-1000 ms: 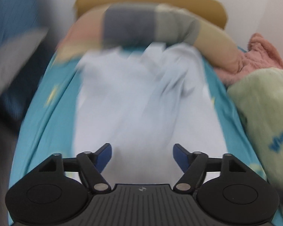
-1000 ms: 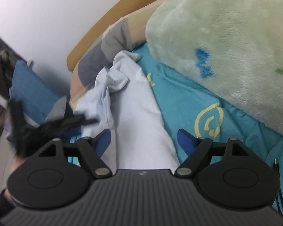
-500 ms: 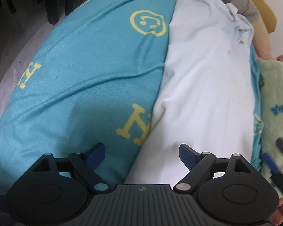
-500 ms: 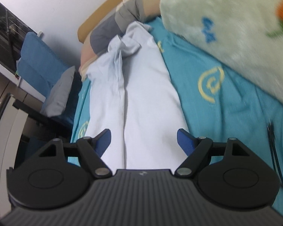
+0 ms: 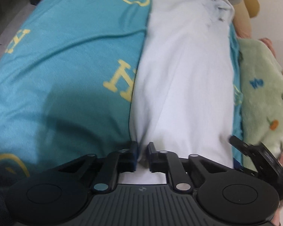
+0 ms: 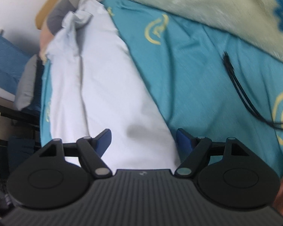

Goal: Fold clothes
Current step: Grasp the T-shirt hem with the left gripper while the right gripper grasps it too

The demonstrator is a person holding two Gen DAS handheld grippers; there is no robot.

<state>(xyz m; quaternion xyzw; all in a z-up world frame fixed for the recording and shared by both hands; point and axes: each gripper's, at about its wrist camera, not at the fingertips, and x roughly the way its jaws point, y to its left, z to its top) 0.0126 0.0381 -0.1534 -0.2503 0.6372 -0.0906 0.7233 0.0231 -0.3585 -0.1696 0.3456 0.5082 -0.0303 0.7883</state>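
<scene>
A long pale blue-white garment (image 5: 182,75) lies flat and lengthwise on the teal bed sheet (image 5: 66,56), crumpled at its far end. My left gripper (image 5: 142,154) sits at the garment's near left edge. Its jaws are closing, and a pinch of the fabric is bunched between the pads. In the right wrist view the same garment (image 6: 107,86) runs away from my right gripper (image 6: 143,139). That gripper hangs open over the near right corner, its fingers astride the cloth and apart from it. The right gripper (image 5: 254,150) also shows at the right edge of the left wrist view.
A fluffy green blanket (image 6: 197,3) is heaped along the bed's right side. A black cable (image 6: 239,90) lies on the sheet right of the garment. A striped pillow (image 6: 60,13) and a tan headboard (image 5: 252,3) are at the far end. A blue chair (image 6: 2,60) stands left of the bed.
My left gripper swung from the garment's middle to its near left edge and went from wide open to closed on the fabric. My right gripper dropped closer to the near right corner, still open.
</scene>
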